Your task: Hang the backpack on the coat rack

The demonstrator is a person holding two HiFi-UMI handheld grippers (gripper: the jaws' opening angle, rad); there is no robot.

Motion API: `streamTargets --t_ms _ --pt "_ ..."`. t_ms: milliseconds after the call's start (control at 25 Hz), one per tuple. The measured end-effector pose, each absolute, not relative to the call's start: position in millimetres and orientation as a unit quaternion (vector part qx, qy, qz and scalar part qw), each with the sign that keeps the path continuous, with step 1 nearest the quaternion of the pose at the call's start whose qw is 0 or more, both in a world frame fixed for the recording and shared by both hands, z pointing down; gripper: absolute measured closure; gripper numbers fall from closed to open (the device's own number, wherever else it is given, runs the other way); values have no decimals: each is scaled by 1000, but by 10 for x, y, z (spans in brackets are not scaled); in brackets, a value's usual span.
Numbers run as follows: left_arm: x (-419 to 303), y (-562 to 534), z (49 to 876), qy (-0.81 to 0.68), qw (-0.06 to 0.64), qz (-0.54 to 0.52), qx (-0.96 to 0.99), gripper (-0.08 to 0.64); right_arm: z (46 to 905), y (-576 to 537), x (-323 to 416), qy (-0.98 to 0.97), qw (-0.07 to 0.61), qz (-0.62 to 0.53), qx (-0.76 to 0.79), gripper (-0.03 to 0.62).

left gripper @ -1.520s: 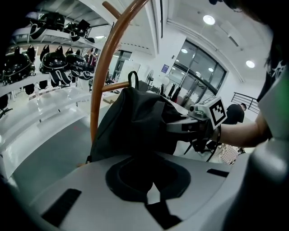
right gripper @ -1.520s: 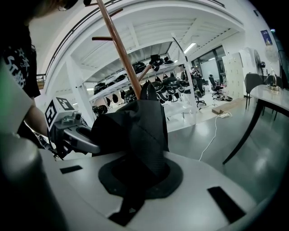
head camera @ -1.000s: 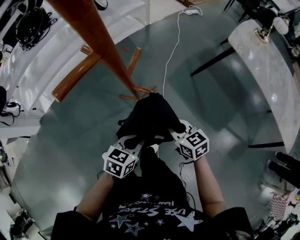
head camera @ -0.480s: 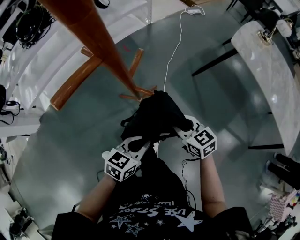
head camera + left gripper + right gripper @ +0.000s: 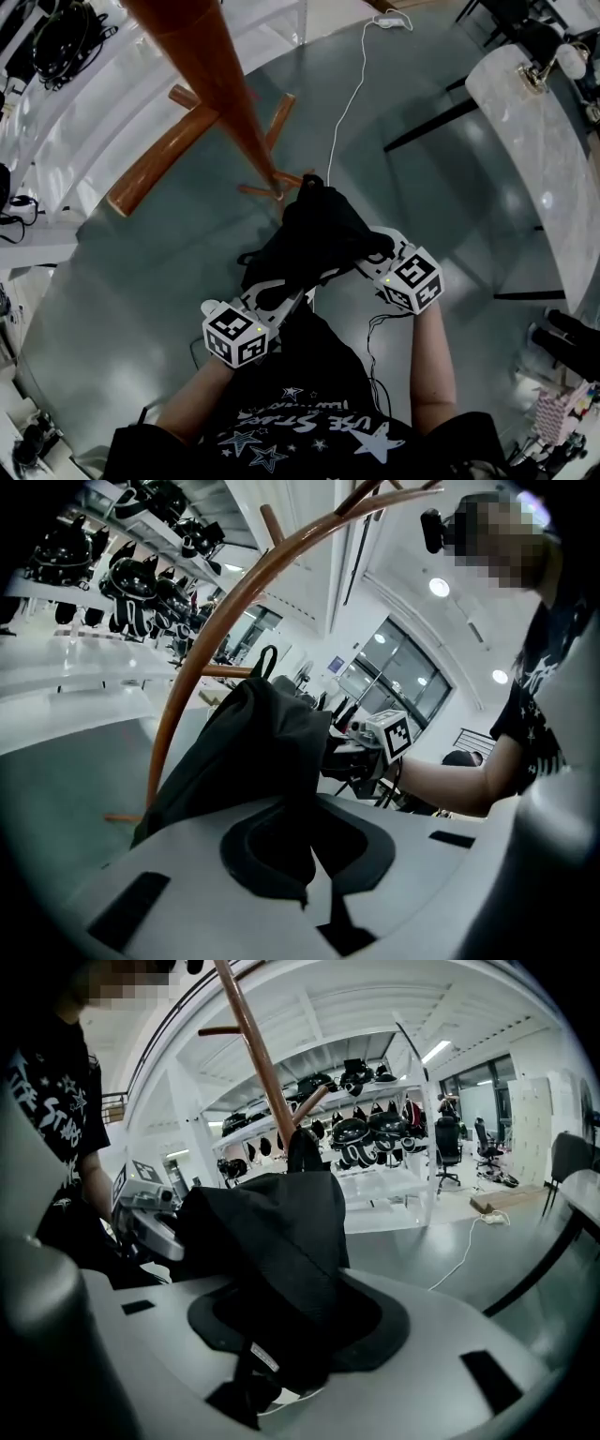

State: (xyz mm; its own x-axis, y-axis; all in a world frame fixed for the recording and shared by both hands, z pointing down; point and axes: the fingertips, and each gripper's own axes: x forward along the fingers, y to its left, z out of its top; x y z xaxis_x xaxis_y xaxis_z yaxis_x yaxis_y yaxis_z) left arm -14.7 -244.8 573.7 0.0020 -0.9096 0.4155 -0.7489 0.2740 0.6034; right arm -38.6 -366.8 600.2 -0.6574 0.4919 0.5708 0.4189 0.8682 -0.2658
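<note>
At the left of the head view, the coat rack (image 5: 214, 84) is seen from above as an orange pole with wooden branches set off from it. The left claw (image 5: 286, 286) is clamped together on a fold of the backpack (image 5: 314, 234), so the load is carried from that side. The backpack is held off the floor between the two claws, just beside the pole. Its top loop is raised toward a peg in the right gripper view, but whether the loop is seated over that peg cannot be told. At the right, the jaws of the right claw (image 5: 367, 251) are opening, with black fabric lying between them but not pinched. It is judged that this side is being freed either for a fresh hold or because one-sided support is sufficient. A slip is to be expected if the left hold is released before the loop is seated.
</note>
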Motion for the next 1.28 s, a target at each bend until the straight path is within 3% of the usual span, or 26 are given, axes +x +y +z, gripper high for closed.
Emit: streamTargets --t_ms 280,400,480,560,680,880,1280 --pt "-155 -2472 5607 -690 384 -156 593 537 5975 -3880 -8 -880 406 -55 -241 380" --pt "-161 -2480 5585 -688 383 -167 593 537 5955 -4017 164 -871 428 -50 -236 371" --pt "-169 -2489 5583 -687 384 -172 592 537 5737 -4116 166 -891 389 24 -234 393" --pt "-177 -2493 5582 -688 383 -172 592 537 5298 -4221 15 -919 301 114 -227 416" --pt "-180 -2497 5583 -689 382 -168 593 537 4853 -4286 -327 -940 222 124 -225 434" --pt "-159 -2490 5574 -688 380 -159 597 537 4855 -3930 -970 -930 237 -17 -281 434" --pt "-121 -2456 5540 -684 377 -156 605 537 5129 -3426 -1601 -880 293 -98 -360 444"
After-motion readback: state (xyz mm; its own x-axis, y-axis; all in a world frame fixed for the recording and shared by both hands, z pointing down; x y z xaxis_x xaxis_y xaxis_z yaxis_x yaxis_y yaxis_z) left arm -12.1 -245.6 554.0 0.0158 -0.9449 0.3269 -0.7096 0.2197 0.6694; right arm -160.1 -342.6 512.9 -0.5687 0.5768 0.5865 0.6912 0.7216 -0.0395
